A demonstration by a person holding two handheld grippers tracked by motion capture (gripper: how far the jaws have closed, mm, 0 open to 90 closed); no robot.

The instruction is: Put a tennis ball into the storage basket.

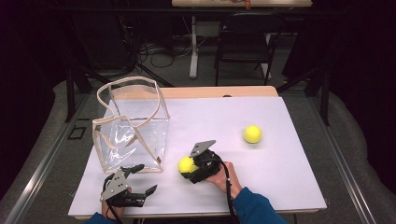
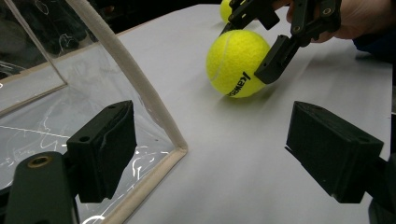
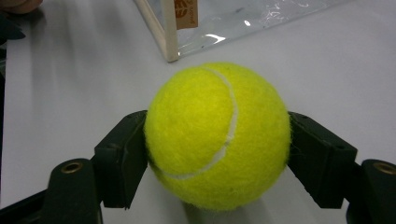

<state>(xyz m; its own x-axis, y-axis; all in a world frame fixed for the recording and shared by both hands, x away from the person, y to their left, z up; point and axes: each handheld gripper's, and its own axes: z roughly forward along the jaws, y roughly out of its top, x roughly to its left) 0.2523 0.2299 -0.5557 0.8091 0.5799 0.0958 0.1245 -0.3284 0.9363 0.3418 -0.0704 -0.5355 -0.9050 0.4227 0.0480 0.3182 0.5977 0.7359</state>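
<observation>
Sitting between right tongs (image 3: 217, 154) (clamped): tennis ball (image 3: 217, 135)

2nd ball (image 2: 226, 8) mostly hidden behind right claw (image 2: 254, 49); bag (image 2: 70, 107) cut off at frame edge

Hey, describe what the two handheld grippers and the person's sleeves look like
Both the left gripper and the right gripper are black, each with two blocky jaws and brass-coloured pivot rivets. Each carries a grey three-cornered plate on top. A black cable trails from the right one. The sleeves are blue.
</observation>
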